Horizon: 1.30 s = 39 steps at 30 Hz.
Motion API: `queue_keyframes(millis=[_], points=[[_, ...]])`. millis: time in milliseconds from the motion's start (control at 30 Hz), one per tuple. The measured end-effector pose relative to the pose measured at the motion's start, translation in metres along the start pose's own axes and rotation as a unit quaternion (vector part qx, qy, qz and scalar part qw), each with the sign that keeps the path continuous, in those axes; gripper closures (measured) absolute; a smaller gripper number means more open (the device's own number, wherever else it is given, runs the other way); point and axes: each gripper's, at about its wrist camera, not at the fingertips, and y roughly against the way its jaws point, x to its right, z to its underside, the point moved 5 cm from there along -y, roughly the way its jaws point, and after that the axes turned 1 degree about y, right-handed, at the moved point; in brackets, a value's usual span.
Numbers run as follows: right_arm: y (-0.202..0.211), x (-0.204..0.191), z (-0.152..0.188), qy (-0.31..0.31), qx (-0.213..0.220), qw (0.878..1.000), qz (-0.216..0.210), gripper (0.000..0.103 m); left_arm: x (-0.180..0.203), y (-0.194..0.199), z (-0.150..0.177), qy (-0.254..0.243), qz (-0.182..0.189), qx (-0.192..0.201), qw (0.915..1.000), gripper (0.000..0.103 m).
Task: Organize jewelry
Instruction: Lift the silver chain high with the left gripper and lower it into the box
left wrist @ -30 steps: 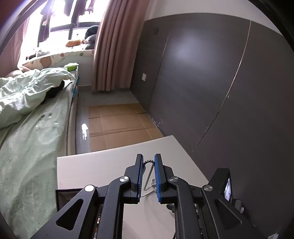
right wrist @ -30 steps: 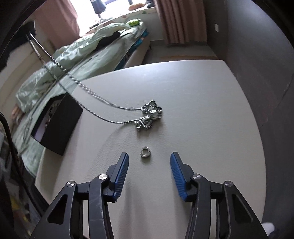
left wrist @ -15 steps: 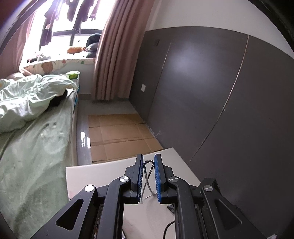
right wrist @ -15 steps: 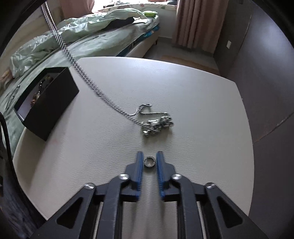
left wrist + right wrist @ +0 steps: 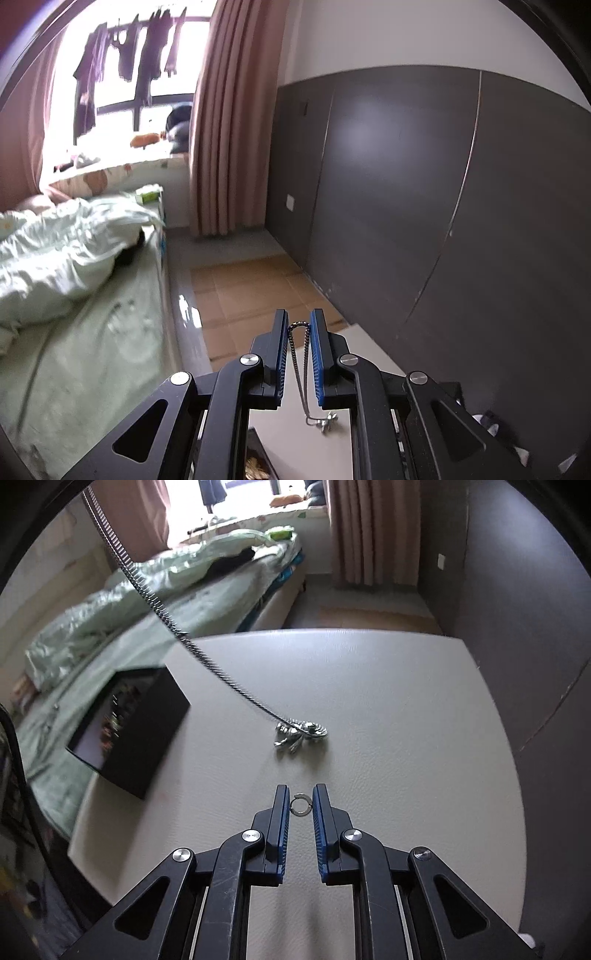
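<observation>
Necklace chain (image 5: 298,354) is clamped in the left gripper (image 5: 299,325). Small ring (image 5: 300,805), near the pendant (image 5: 299,734) on the counter (image 5: 406,709), is pinched by the right gripper (image 5: 300,801), just closed.

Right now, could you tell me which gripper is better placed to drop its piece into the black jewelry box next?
Probably the right gripper: it pinches only the small ring. The left gripper holds the necklace chain, whose pendant lies on the table beside the black jewelry box.
</observation>
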Motion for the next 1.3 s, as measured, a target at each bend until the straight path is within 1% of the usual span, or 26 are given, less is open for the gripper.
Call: queue_keyframes(millis=[133,267,367,667,867,967,1100,1300], points=[[0.018,0.003,-0.003,-0.014,0.019,1.0,-0.011,0.089,0.007,0.019,-0.027,-0.02,-0.013,0.023,0.9994,0.091],[0.023,0.003,-0.009,-0.022,0.03,0.999,-0.018,0.089,0.015,0.034,-0.051,-0.044,-0.026,0.043,0.9978,0.091],[0.027,0.004,-0.011,-0.026,0.036,0.999,-0.024,0.089,0.016,0.043,-0.066,-0.051,-0.035,0.055,0.9966,0.091],[0.039,0.005,-0.011,-0.027,0.049,0.998,-0.03,0.089,0.004,0.082,-0.102,-0.062,-0.073,0.093,0.991,0.091],[0.045,0.006,-0.009,-0.027,0.053,0.998,-0.033,0.089,-0.004,0.104,-0.12,-0.071,-0.094,0.113,0.9865,0.091],[0.045,0.005,-0.009,-0.027,0.053,0.998,-0.036,0.089,-0.006,0.105,-0.121,-0.077,-0.102,0.115,0.9851,0.091],[0.047,0.002,-0.008,-0.025,0.054,0.998,-0.037,0.089,-0.012,0.101,-0.113,-0.081,-0.115,0.109,0.984,0.091],[0.046,-0.002,-0.004,-0.02,0.049,0.998,-0.035,0.089,-0.034,0.087,-0.093,-0.061,-0.116,0.087,0.9875,0.091]])
